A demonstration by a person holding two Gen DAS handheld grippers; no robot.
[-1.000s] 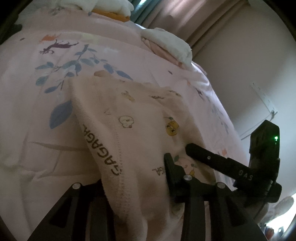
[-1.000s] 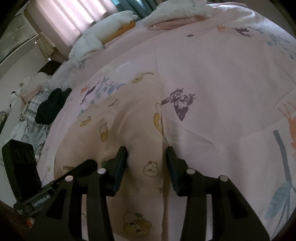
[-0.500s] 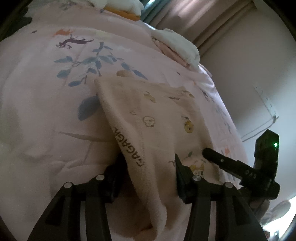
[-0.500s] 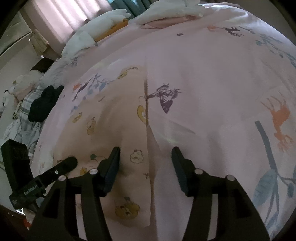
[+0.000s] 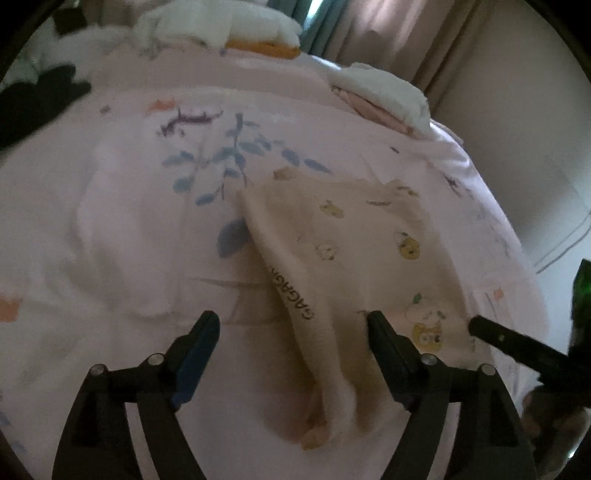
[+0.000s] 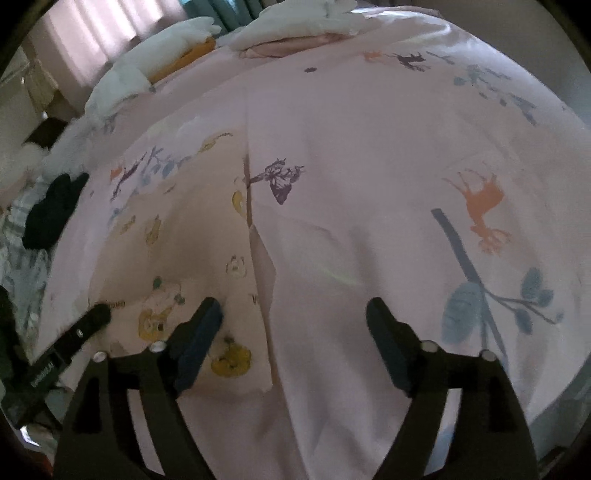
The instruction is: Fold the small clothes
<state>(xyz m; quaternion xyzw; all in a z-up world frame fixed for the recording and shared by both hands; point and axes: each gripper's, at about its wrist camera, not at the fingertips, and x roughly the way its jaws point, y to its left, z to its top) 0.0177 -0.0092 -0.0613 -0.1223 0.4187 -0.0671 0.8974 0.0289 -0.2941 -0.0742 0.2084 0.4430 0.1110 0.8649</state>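
A small cream garment [image 5: 354,266] with cartoon animal prints and a lettered band lies folded on the pink bedspread [image 5: 122,206]. In the left wrist view my left gripper [image 5: 291,328] is open, its jaws wide apart over the garment's near left edge, holding nothing. In the right wrist view the garment [image 6: 184,258] lies at lower left. My right gripper [image 6: 293,314] is open and empty, straddling the garment's right edge and the bedspread [image 6: 369,147]. The right gripper's finger also shows in the left wrist view [image 5: 517,343], and the left gripper's finger shows in the right wrist view [image 6: 81,328].
Folded white and pink clothes [image 5: 384,96] lie at the far end of the bed. White pillows with an orange item [image 5: 236,33] sit by the curtains. A dark garment [image 6: 51,210] lies at the left side. The bed edge drops off at right near the wall.
Both grippers have opened wide and let go of the garment, then drawn back. The garment now lies flat on the bed.
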